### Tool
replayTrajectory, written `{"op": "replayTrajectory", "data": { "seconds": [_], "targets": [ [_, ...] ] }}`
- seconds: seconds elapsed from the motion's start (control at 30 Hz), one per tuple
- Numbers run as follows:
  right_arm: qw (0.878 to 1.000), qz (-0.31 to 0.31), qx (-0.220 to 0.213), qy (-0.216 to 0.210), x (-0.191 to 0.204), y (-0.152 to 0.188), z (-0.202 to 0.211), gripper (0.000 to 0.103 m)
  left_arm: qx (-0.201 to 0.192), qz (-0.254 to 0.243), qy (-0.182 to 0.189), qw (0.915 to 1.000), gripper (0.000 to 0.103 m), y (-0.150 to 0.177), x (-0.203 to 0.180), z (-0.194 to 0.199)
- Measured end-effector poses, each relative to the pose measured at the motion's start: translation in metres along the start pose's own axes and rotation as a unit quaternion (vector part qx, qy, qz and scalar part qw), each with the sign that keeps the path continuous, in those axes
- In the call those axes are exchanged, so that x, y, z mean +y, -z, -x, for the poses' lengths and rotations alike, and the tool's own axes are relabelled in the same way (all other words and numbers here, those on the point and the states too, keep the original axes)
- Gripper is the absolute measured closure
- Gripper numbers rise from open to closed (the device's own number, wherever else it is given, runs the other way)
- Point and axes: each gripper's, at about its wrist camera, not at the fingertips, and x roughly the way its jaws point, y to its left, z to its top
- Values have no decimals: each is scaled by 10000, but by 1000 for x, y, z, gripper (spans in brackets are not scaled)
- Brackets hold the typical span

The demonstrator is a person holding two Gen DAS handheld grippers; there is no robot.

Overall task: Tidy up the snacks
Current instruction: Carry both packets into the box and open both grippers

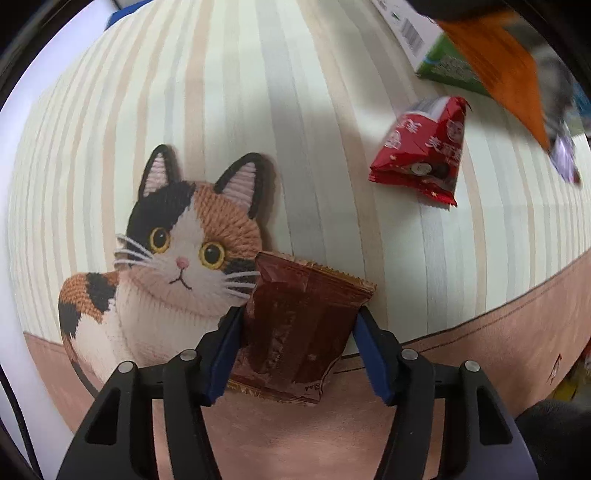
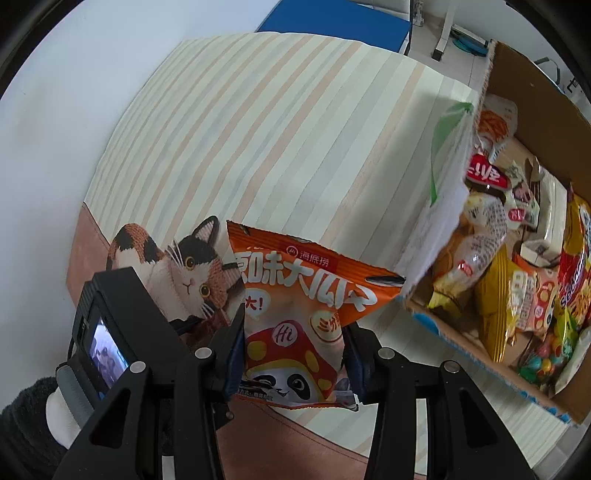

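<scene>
My left gripper [image 1: 297, 332] is shut on a brown snack packet [image 1: 299, 325] and holds it over the striped cat-print mat [image 1: 221, 110]. A red snack packet [image 1: 424, 151] lies on the mat to the upper right. My right gripper [image 2: 293, 339] is shut on an orange snack bag [image 2: 295, 306] with a panda print, held above the mat [image 2: 258, 129] just left of a cardboard box [image 2: 535, 92] full of several snacks. The orange bag also shows blurred in the left wrist view [image 1: 502, 62] at the top right.
The box's near flap [image 2: 443, 192] stands up between the orange bag and the box contents. A green and white box side [image 1: 439, 62] shows at the top right. The left gripper's camera body [image 2: 110, 325] sits at the lower left. A blue object [image 2: 332, 26] lies beyond the mat.
</scene>
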Motion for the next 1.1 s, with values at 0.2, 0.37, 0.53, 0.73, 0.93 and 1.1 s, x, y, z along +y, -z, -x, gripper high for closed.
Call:
{"op": "replayTrajectory", "data": {
  "seconds": [0.2, 0.37, 0.53, 0.73, 0.93, 1.1],
  "targets": [
    [9997, -66, -170, -134, -1, 14, 15, 55, -176, 624, 95, 9979, 47, 10, 0, 12],
    [9983, -178, -456, -315, -11, 31, 44, 55, -512, 1081, 400, 9920, 47, 15, 0, 48],
    [9940, -496, -783, -582, -35, 55, 83, 55, -1021, 1135, 632, 9862, 47, 12, -12, 106],
    [9833, -1062, -1311, -685, -93, 82, 150, 55, -1573, 1060, 1295, 9733, 47, -33, -42, 183],
    [9718, -1609, -1628, -561, -163, 77, 193, 55, -1550, 766, 1848, 9675, 47, -132, -74, 225],
    [9634, -2082, -1598, -542, -224, 46, 193, 55, -1222, 630, 1857, 9729, 47, -210, -88, 202]
  ]
}}
